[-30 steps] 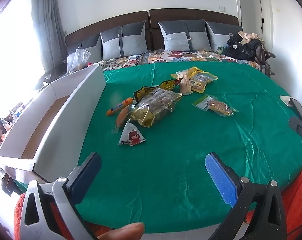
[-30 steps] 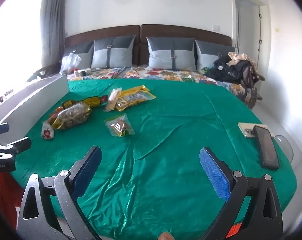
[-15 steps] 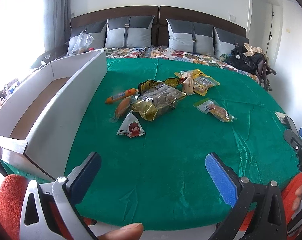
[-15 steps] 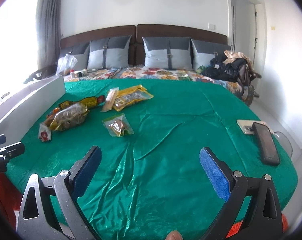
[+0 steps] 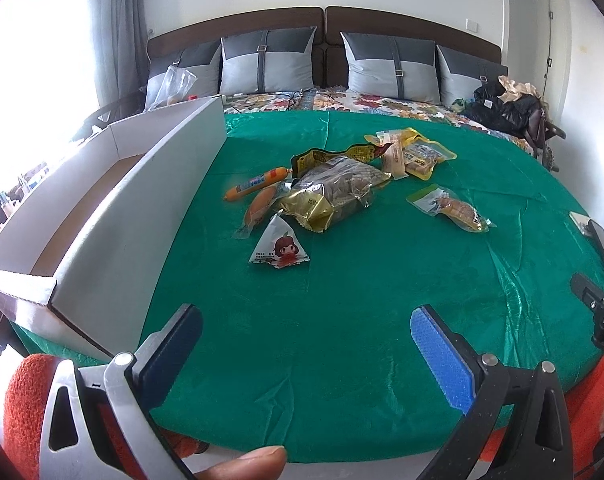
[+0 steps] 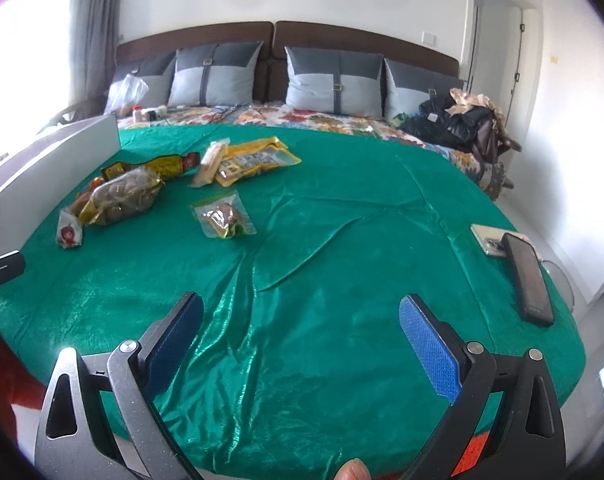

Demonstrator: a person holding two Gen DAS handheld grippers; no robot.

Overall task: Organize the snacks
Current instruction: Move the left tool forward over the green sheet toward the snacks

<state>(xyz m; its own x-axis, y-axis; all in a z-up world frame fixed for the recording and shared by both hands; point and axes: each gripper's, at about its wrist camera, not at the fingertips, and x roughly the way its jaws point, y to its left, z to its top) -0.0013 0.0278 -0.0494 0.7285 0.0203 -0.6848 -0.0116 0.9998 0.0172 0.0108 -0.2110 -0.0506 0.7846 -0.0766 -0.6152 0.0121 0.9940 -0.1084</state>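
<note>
Left gripper (image 5: pixel 306 344): fingers spread wide, nothing between them, hovering over the near edge of the green cloth (image 5: pixel 342 320).
Right gripper (image 6: pixel 300 340): also spread wide and empty, low over the cloth.
Nearest target: the triangular packet (image 5: pixel 280 246) with the cartoon girl, at 12 o'clock from the left gripper, a touch toward 11, well apart from it.
Rest of the snacks: gold bag (image 5: pixel 334 196) just beyond the triangle at 12; orange sausage stick (image 5: pixel 258 184) toward 11, long axis running 8 to 2; small clear pouch (image 5: pixel 448 208) toward 1.
Box: white carton (image 5: pixel 114 216) at 10 o'clock of the left gripper, open top, its long wall running away from camera.
Nearer hand: the left, I'd say; from the right gripper the triangle (image 6: pixel 68 232) sits far off at 10 o'clock.
Next call: reach straight ahead, pinch the triangle, swing toward 10.
</note>
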